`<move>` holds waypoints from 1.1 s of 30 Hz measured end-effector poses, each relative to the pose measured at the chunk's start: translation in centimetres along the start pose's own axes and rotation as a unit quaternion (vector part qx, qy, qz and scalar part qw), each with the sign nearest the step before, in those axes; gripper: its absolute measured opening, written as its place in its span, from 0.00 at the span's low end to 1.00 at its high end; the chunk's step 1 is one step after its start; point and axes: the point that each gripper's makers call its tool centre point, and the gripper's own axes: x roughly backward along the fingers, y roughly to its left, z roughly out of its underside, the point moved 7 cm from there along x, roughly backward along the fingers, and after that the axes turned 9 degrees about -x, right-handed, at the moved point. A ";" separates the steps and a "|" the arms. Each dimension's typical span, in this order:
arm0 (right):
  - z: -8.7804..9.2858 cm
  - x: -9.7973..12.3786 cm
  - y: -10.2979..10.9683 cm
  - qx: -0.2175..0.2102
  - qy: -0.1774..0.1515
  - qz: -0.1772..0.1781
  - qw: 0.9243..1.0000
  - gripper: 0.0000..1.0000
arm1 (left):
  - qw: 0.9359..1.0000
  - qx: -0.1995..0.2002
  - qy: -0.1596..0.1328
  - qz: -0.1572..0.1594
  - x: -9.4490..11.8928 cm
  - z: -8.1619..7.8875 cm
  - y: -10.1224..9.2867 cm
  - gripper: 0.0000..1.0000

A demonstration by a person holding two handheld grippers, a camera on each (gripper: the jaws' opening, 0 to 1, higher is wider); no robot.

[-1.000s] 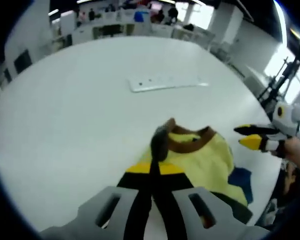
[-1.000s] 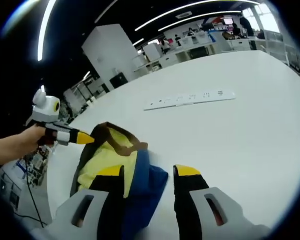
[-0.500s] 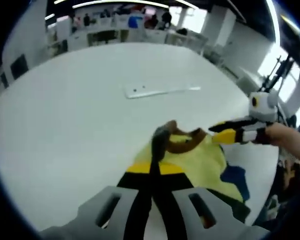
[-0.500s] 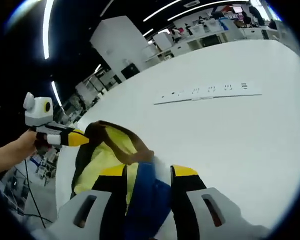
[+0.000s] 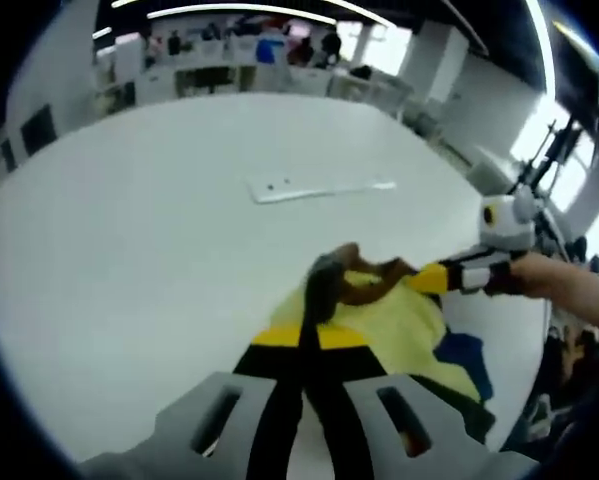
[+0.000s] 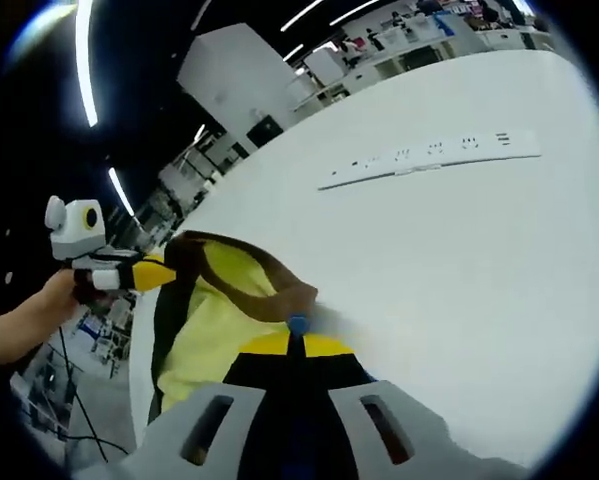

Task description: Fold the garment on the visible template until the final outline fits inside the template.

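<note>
A yellow garment [image 5: 399, 325] with a brown collar [image 5: 364, 288] and a blue patch [image 5: 466, 355] lies bunched on the white table [image 5: 159, 230]. My left gripper [image 5: 305, 330] is shut on a dark fold of the garment's near edge and holds it raised. The right gripper [image 5: 426, 278], held by a hand [image 5: 564, 290], reaches in from the right to the collar. In the right gripper view my right gripper [image 6: 297, 345] is shut on the garment [image 6: 219, 325] below the brown collar [image 6: 274, 297], a bit of blue cloth [image 6: 297, 324] showing at its tips. The left gripper [image 6: 159, 272] pinches the far side.
A long white power strip [image 5: 319, 187] lies flat on the table beyond the garment, and appears as the power strip [image 6: 434, 158] in the right gripper view. Desks, chairs and people stand far behind the round table's edge.
My right gripper has come in onto the garment at the collar and shut on it; it stood open before. My left gripper has kept its hold on the raised fold.
</note>
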 end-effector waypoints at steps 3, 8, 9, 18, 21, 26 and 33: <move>-0.6 0.7 0.5 0.011 -0.015 0.002 1.000 0.02 | 1.000 0.015 -0.007 0.003 0.4 0.1 0.2 0.00; -2.5 2.2 1.9 0.021 -0.059 -0.011 0.998 0.01 | 0.999 0.039 -0.015 0.013 1.3 0.8 0.4 0.00; -2.7 2.4 2.2 0.024 -0.063 -0.012 0.998 0.01 | 0.999 0.042 -0.016 0.015 1.4 1.0 0.4 0.00; -3.9 4.5 5.1 0.096 -0.101 0.002 0.990 0.01 | 0.998 0.040 -0.039 0.032 4.0 0.9 -0.7 0.00; -5.2 6.3 7.4 0.134 -0.133 0.004 0.982 0.01 | 0.996 0.046 -0.058 0.042 5.4 0.6 -1.1 0.00; -7.1 9.0 11.9 0.215 -0.175 0.006 0.961 0.01 | 0.994 0.049 -0.086 0.052 7.1 -0.2 -2.2 0.00; -9.4 13.3 17.9 0.316 -0.228 0.021 0.921 0.01 | 0.984 0.049 -0.149 0.080 10.4 -1.8 -4.1 0.00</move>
